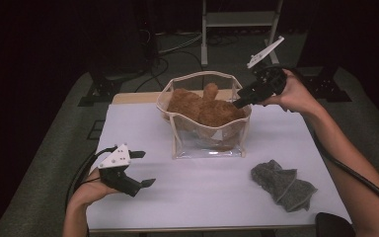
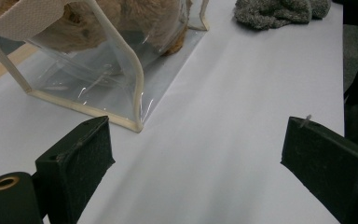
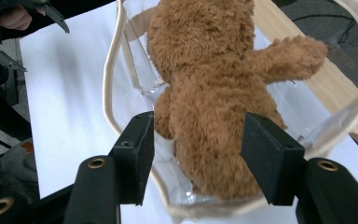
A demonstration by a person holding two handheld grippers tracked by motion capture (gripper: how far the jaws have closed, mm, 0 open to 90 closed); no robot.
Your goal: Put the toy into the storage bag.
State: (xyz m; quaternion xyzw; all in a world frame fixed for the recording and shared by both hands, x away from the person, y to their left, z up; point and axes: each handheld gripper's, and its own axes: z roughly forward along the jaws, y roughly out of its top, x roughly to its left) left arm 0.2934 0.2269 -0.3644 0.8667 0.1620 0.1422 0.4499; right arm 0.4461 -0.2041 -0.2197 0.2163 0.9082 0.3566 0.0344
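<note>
Brown teddy bear lies inside the clear, cream-trimmed bag standing on the white table, toward its far edge. Right gripper is at the bag's right rim, jaws apart on either side of the bear's lower body; contact cannot be judged. Left gripper sits near the table's left front, jaws spread, empty. Grey knit cloth lies at right front.

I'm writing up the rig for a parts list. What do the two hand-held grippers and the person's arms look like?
Each hand-held gripper, left and right, is black with two blocky jaws faced with flat pads. A pale three-cornered plate with small dark dots tops each. Brass-ringed holes mark the body. Thick black cables trail off. No sleeves show on the forearms.
</note>
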